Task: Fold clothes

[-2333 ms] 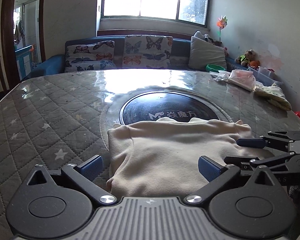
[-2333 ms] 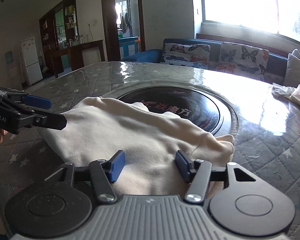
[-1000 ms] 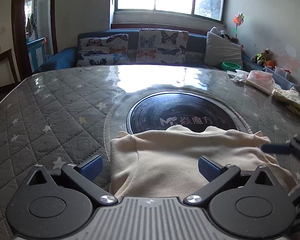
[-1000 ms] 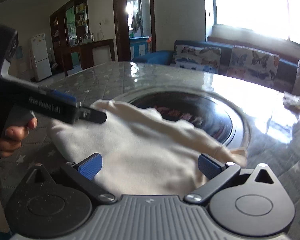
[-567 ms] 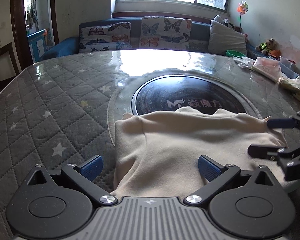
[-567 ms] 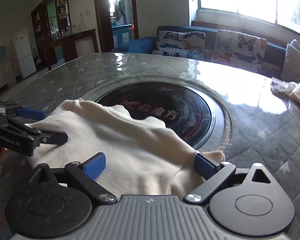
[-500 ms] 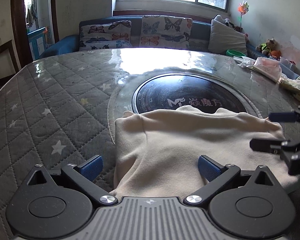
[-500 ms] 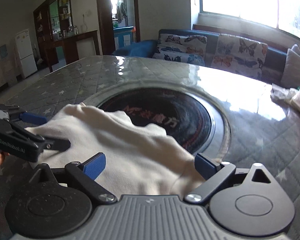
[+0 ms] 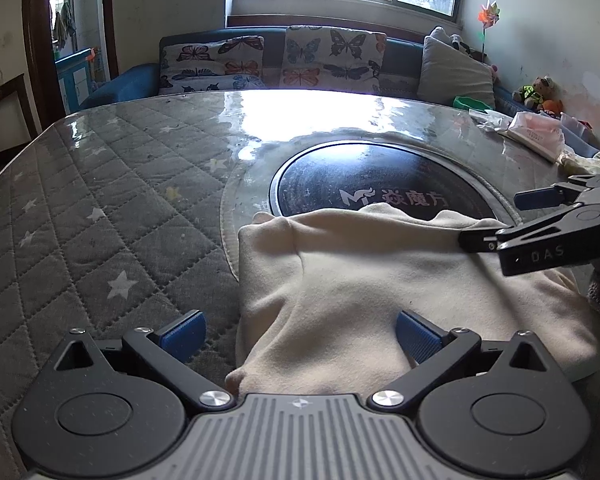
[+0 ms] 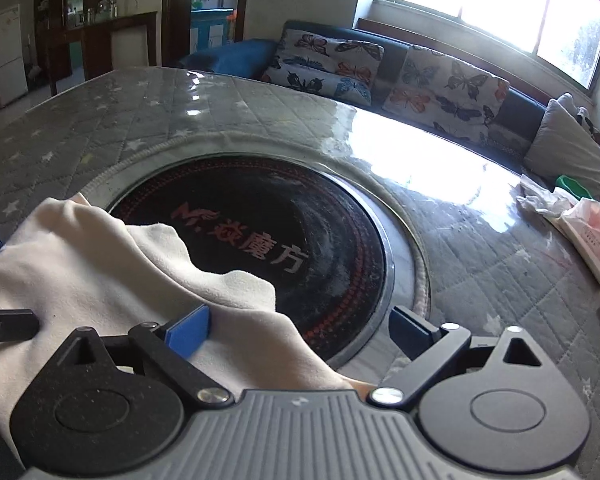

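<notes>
Quilted grey star-patterned table cover [image 9: 100, 216] under a glossy clear sheet forms the work surface, with a black round hotplate inset [image 9: 380, 184] at its centre.

Nearest the left wrist camera, the left gripper [image 9: 300, 330] hangs with its blue-padded fingers [image 9: 182, 330] spread wide and empty, the near left edge of the cream fleece garment [image 9: 360, 280] lying between them at 6 o'clock. This garment is partly folded and lies flat on the table, its far edge overlapping the near rim of the hotplate inset. At 3 o'clock the right gripper [image 9: 492, 220] reaches in over the garment's right far corner, fingers parted; whether the lower finger touches the cloth cannot be told.

From the right wrist camera, the right gripper [image 10: 300, 330] is likewise wide and holds nothing; the garment's right corner [image 10: 256, 288] sits at 9 to 11 o'clock, under the left pad.

Judged step: taking hold of two edges for the next fold. To do it well, each gripper should likely close on all layers at matching corners, lift evenly and carry the fold across without dragging.

Farther off, pink-and-white packets [image 9: 536, 136] lie at 2 o'clock; a butterfly-print sofa [image 9: 300, 60] stands at 12 o'clock below the window.
</notes>
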